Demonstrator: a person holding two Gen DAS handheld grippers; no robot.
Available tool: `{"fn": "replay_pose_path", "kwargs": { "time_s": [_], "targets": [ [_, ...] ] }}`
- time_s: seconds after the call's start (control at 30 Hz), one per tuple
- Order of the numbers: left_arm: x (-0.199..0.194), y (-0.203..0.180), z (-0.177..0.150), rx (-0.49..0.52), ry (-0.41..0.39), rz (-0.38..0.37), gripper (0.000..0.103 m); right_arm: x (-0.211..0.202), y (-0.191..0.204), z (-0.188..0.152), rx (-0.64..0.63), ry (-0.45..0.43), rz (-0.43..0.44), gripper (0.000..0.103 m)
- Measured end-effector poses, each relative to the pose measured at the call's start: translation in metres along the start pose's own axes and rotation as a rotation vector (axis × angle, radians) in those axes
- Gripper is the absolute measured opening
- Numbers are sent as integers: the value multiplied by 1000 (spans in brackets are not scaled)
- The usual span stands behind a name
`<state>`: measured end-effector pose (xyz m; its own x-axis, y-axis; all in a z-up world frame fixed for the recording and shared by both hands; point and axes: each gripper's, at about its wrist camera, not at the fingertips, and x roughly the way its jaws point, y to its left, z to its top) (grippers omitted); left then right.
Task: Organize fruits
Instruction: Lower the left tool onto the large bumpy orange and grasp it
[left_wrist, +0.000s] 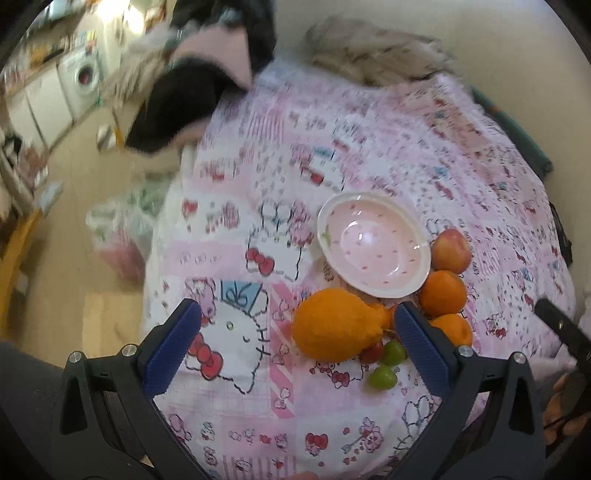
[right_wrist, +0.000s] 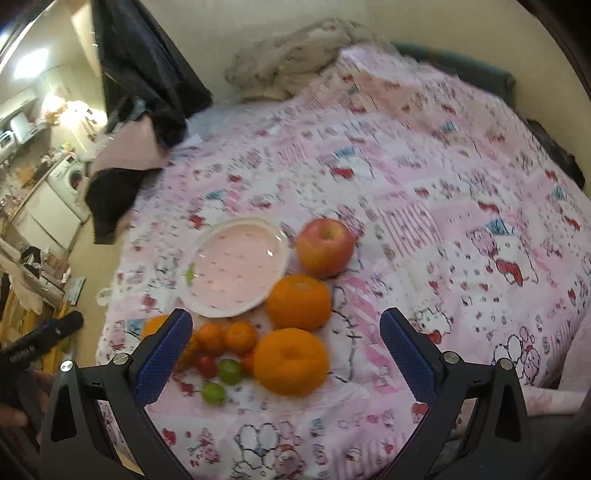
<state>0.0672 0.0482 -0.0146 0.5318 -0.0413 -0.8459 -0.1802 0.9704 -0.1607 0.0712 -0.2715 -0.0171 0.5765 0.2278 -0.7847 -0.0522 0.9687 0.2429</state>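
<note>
A pink bowl (left_wrist: 373, 245) (right_wrist: 236, 266) with a white rim sits empty on the pink patterned bedspread (left_wrist: 424, 155) (right_wrist: 424, 184). Fruit lies around it: a red apple (right_wrist: 324, 246) (left_wrist: 450, 251), two large oranges (right_wrist: 298, 302) (right_wrist: 291, 362), a necked orange citrus (left_wrist: 338, 328), small mandarins (right_wrist: 225, 338), two green plums (right_wrist: 229, 371) (left_wrist: 383, 376) and small red fruits (right_wrist: 207, 365). My left gripper (left_wrist: 297, 347) is open, hovering near the necked citrus. My right gripper (right_wrist: 282, 356) is open above the front orange. Neither holds anything.
A grey crumpled blanket (right_wrist: 291, 62) lies at the bed's far end. Dark and pink clothing (left_wrist: 207, 85) hangs at the bed's left corner. Left of the bed the floor holds a plastic bag (left_wrist: 122, 236), with a washing machine (right_wrist: 68, 177) further off.
</note>
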Motion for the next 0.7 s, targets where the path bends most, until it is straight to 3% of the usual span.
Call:
{"fn": "replay_pose_path", "kwargs": {
  "time_s": [0.13,0.27,0.4,0.53,0.7],
  "targets": [
    [37,4,6,-57,155,-15,102,23,-20,-3,102,113,38,103],
    [71,-7,-2,-55,284,-39,102,34,-27,-11,158,172,57,103],
    [101,-5,-6,-135,345,-38,98,34,-28,-10,167,167,66,103],
    [121,1,-12,-235,422,-102,98,35,-29,-10,173,166,68,103],
    [112,-23,-12,-142,399,-121,100,38,-33,-10,199,171,80,103]
  ]
}}
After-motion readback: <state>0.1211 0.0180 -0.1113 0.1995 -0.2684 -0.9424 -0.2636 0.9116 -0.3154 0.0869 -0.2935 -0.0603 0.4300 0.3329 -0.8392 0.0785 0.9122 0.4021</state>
